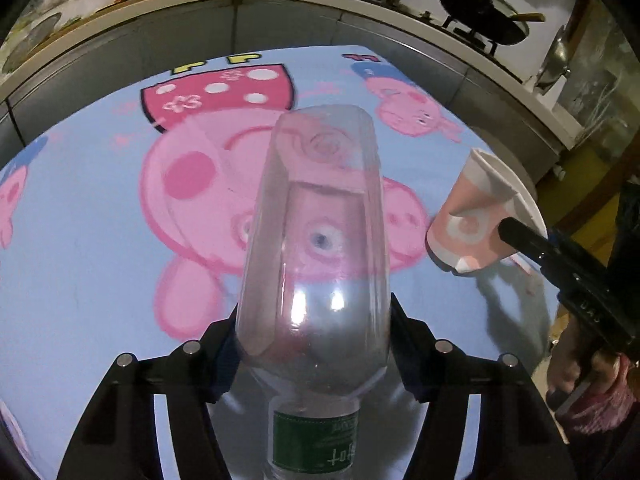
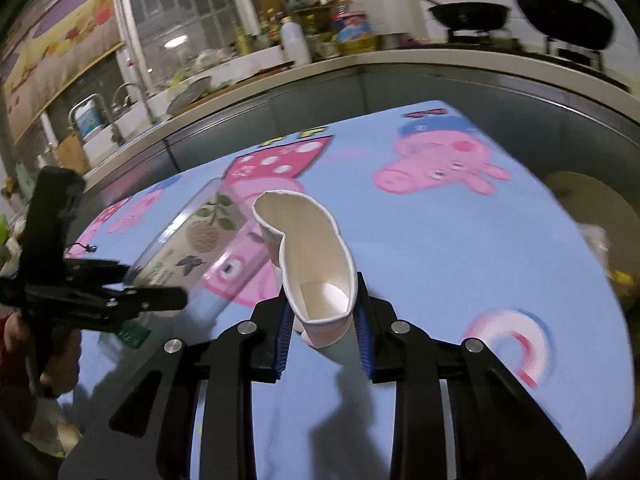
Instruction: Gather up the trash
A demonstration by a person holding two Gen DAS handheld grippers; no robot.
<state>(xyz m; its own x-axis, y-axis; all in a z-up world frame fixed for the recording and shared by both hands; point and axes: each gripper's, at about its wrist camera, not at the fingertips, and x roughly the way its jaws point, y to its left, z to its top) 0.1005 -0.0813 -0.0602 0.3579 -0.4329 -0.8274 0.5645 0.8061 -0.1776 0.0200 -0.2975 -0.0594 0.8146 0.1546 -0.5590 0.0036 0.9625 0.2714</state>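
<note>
A clear plastic bottle (image 1: pixel 316 208) with a green label lies between the fingers of my left gripper (image 1: pixel 312 320), base pointing away and neck towards the camera. The pads press its sides, so it is shut on the bottle above the blue cartoon-pig tablecloth (image 1: pixel 80 240). To the right, my right gripper (image 1: pixel 496 236) pinches a pink paper cup (image 1: pixel 472 208). In the right wrist view the crushed cup (image 2: pixel 316 240), white inside, is squeezed between the blue pads of the right gripper (image 2: pixel 322 300). The left gripper (image 2: pixel 156 284) and its bottle (image 2: pixel 200 236) are at the left.
A grey kitchen counter (image 1: pixel 320 4) curves behind the table, with black woks (image 1: pixel 480 16) on a stove and bottles and jars (image 2: pixel 296 40) along the back. A round beige object (image 2: pixel 592 208) sits past the table's right edge. A person's hand (image 1: pixel 592 384) holds the right gripper.
</note>
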